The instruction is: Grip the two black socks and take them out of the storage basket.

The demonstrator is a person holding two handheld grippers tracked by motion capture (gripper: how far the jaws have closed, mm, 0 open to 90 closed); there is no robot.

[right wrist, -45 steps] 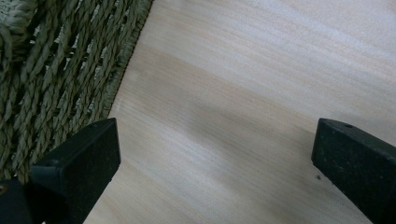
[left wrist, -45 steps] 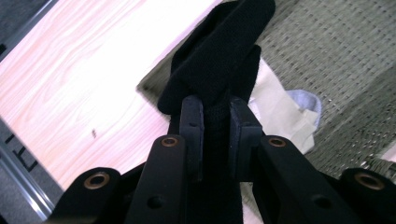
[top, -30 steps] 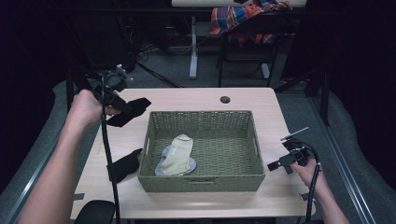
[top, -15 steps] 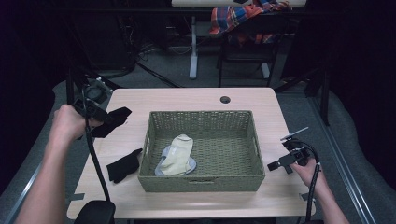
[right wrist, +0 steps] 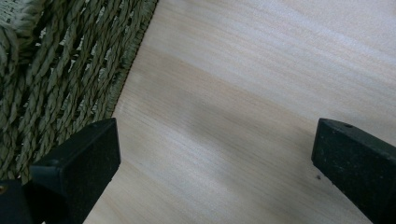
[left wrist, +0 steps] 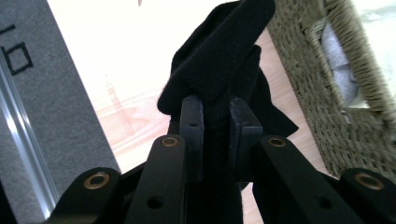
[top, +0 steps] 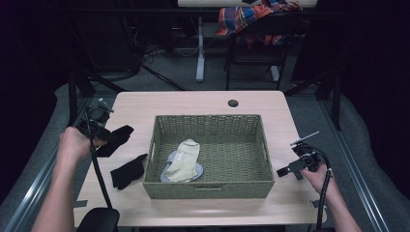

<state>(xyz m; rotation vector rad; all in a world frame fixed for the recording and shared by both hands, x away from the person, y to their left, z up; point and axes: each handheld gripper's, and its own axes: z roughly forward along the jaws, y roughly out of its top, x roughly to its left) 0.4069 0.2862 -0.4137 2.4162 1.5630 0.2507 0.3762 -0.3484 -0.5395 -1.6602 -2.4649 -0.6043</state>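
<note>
My left gripper (top: 99, 137) is shut on a black sock (top: 116, 139) at the table's left edge; in the left gripper view the sock (left wrist: 219, 60) is pinched between the two pads (left wrist: 192, 135) and droops past them. A second black sock (top: 128, 171) lies flat on the table beside the woven basket (top: 209, 123). Inside the basket a cream sock (top: 183, 154) rests on a grey one (top: 197, 170). My right gripper (top: 285, 170) is open just right of the basket, low over the table, with bare wood between its pads (right wrist: 79, 161).
A dark round hole (top: 233, 103) sits in the wooden table (top: 193, 101) near its far edge. Behind the table stands a chair with a plaid cloth (top: 251, 14). A black object (top: 99, 220) overlaps the table's near left corner.
My left gripper has carried the black sock down and toward the table's left edge, from high above the table to just over it. The right gripper has stayed put.
</note>
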